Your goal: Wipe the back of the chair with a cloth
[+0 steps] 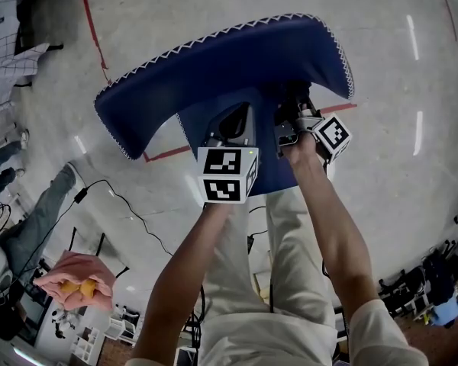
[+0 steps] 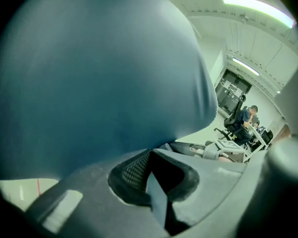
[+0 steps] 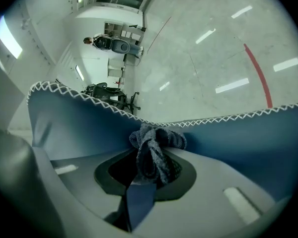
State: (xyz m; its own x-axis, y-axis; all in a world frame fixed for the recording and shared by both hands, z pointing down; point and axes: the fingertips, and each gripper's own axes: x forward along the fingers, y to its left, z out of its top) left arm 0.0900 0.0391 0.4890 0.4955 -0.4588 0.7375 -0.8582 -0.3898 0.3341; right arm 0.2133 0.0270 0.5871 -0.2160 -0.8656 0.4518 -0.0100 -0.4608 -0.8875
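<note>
The right gripper clamps a bunched grey knitted cloth against the blue fabric chair back, at its white zigzag-stitched edge. The left gripper sits just beside it, jaws together and empty, with pale open floor beyond.

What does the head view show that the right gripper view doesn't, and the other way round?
Only the head view: the person's arms, the left gripper, the outside of the right gripper with its marker cube, and a pink bundle at lower left.
Only the right gripper view: the cloth pinched in the right gripper's jaws against the chair back, and a distant person.
Both: the blue chair back with its white edge stitching, and a red floor line.
</note>
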